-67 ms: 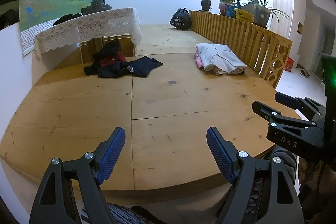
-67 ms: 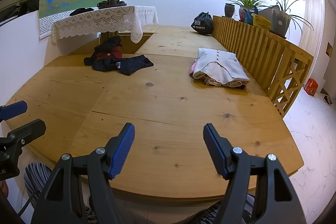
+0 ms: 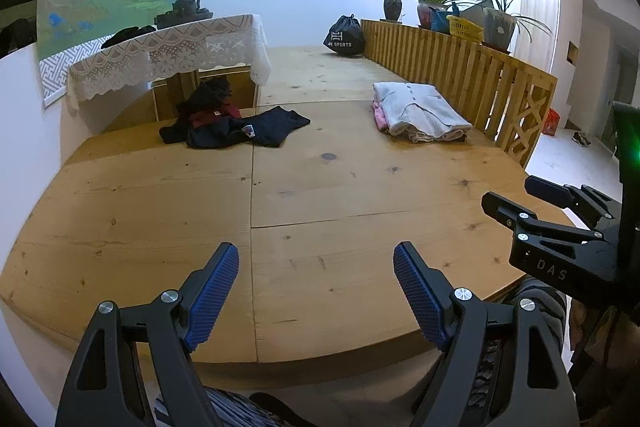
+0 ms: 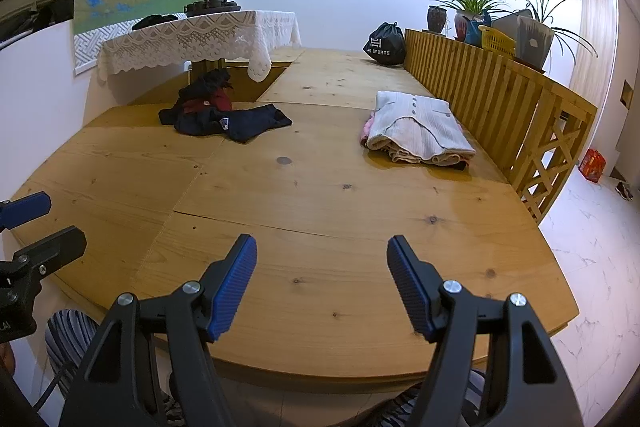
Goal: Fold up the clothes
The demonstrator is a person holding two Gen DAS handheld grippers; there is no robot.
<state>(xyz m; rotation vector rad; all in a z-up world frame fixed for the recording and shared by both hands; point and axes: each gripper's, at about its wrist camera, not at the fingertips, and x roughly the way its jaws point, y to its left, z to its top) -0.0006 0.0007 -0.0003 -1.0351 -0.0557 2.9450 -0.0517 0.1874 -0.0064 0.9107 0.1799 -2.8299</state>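
Hovering over the near edge of the wooden counter (image 3: 320, 187), the left claw (image 3: 316, 291) is standing wide, its blue pads (image 3: 212, 299) well apart with nothing between them. The right claw (image 4: 322, 283) is doing the same just beside it, jaws spread and empty above bare boards. Neither is touching any cloth, and both are pointing across the counter towards the far side.

Looking outward from the claws, the near half of the counter is lying bare. Farther on, to the right and close to the slatted wooden railing (image 4: 500, 95), a folded stack of clothes (image 4: 420, 135) is sitting squared up, a pale buttoned garment on top with pink and other layers showing at its edges. That part of the work appears done.

To the left at the far side, near the small table with the lace cloth (image 4: 196, 35), a heap of dark clothes (image 4: 220, 115) is lying crumpled, a navy piece spread out in front with a dark red one and a black one bunched behind. These appear to be what is left. How many garments are in the heap is hard to tell.

Judging from this, the task is sitting somewhere partway: one stack finished, one heap waiting, and no garment in hand. The likely next step is reaching to the dark heap and drawing a piece onto the bare boards.
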